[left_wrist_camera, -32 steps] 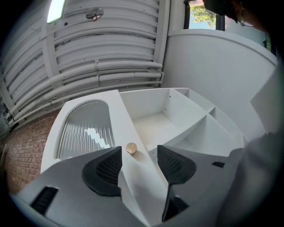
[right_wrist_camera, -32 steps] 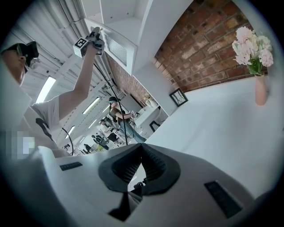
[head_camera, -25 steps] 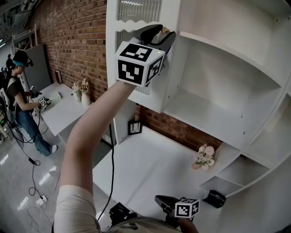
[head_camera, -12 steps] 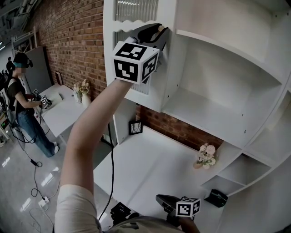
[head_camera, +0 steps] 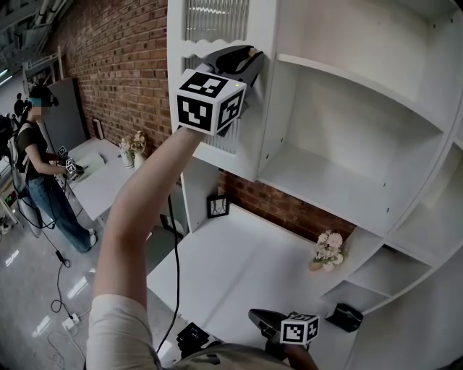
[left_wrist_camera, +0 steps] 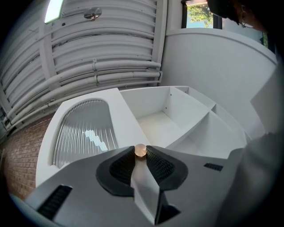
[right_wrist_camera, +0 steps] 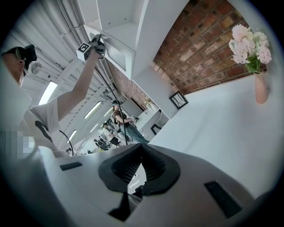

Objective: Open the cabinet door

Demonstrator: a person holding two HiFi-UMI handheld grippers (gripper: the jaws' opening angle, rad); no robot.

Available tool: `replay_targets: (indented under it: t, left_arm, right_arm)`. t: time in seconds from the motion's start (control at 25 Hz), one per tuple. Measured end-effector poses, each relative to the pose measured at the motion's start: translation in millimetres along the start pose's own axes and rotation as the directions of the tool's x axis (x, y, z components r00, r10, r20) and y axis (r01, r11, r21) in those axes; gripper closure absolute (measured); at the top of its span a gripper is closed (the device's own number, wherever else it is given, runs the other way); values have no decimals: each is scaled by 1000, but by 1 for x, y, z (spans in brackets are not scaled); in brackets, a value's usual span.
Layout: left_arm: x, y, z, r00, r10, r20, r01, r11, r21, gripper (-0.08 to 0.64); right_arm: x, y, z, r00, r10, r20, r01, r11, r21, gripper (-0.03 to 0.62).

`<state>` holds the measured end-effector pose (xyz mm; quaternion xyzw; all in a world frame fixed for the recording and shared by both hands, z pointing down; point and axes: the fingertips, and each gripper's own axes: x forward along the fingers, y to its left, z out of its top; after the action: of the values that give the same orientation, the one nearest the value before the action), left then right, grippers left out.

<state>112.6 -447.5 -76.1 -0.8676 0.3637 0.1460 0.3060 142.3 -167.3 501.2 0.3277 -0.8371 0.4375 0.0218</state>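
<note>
The white cabinet door [head_camera: 255,137] with ribbed glass panels [head_camera: 217,18] stands swung out from the shelf unit. My left gripper [head_camera: 252,56] is raised to the door's edge, marker cube toward me. In the left gripper view its jaws are closing on the small copper door knob [left_wrist_camera: 140,150], and both pads [left_wrist_camera: 124,166] press against it, beside the ribbed glass [left_wrist_camera: 84,133]. My right gripper [head_camera: 255,316] hangs low over the white desk [head_camera: 239,267]. Its jaws [right_wrist_camera: 142,146] meet at the tips with nothing between them.
Open white shelves [head_camera: 340,181] lie right of the door. On the desk stand a small vase of flowers [head_camera: 325,251], a black picture frame [head_camera: 217,206] and a black object [head_camera: 341,316]. A person [head_camera: 36,166] stands at another table far left. A cable [head_camera: 176,274] hangs beside my arm.
The left jaws have narrowed from wide apart around the knob to closed against it. The left hand stays at the door edge and the right gripper has not moved.
</note>
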Motion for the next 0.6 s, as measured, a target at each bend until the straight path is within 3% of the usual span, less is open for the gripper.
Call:
replay_targets:
  t: [0.24,0.6]
  left_arm:
    - [0,0,0,998,-7,-60,8,1000,19,471]
    - [-9,3,5,997,32,-75,-30,999,36,471]
  right_arm:
    - [-5,-1,-1,1000,6,7,-6,1000,3,569]
    - [-16,1,-3,1000,6,26,-7,1000,12,569]
